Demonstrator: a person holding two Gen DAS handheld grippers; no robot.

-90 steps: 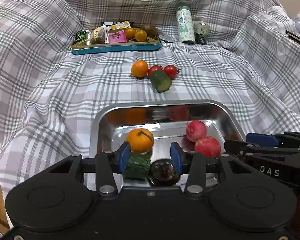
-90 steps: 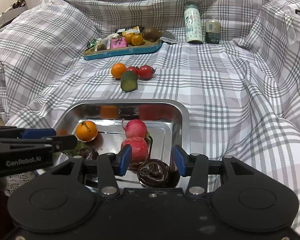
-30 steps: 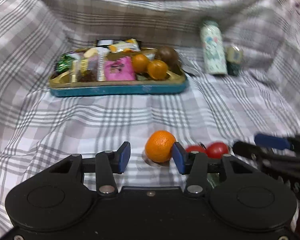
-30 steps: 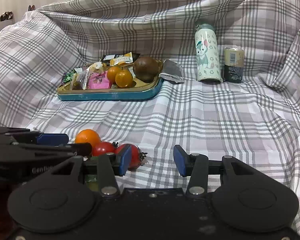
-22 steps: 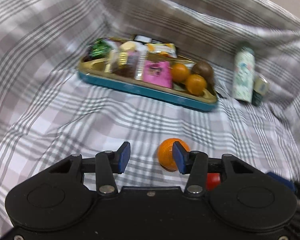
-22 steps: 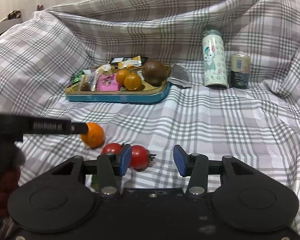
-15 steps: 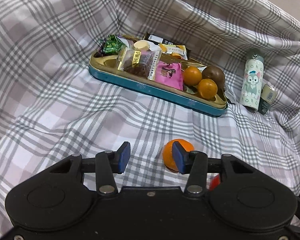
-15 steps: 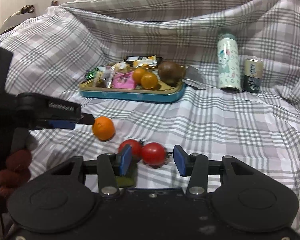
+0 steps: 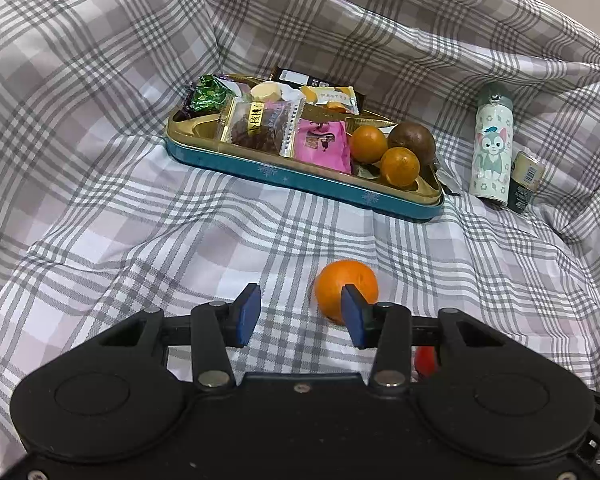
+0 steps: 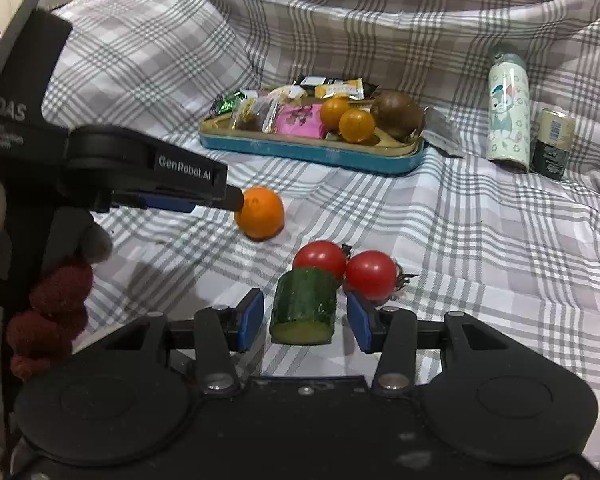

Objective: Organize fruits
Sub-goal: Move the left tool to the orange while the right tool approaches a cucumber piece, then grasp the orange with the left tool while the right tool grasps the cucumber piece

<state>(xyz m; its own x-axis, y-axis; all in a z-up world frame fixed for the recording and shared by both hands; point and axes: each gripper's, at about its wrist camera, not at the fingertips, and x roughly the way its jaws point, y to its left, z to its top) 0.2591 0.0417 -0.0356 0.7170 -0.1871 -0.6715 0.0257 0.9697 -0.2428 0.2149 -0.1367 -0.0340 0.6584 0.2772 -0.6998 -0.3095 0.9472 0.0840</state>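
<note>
Both grippers have swung from the steel tray to the loose produce: left gripper [image 9: 300, 314], jaws narrowing yet empty, beside the round orange tangerine [image 9: 346, 290]; right gripper [image 10: 305, 322], apart, straddles the green cucumber chunk [image 10: 304, 304] for pickup.

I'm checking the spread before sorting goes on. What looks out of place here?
A cut cucumber piece lies on its side on the plaid cloth, loose beside two tomatoes and an orange. Fruit also sits among snack packets in the teal tray.
</note>
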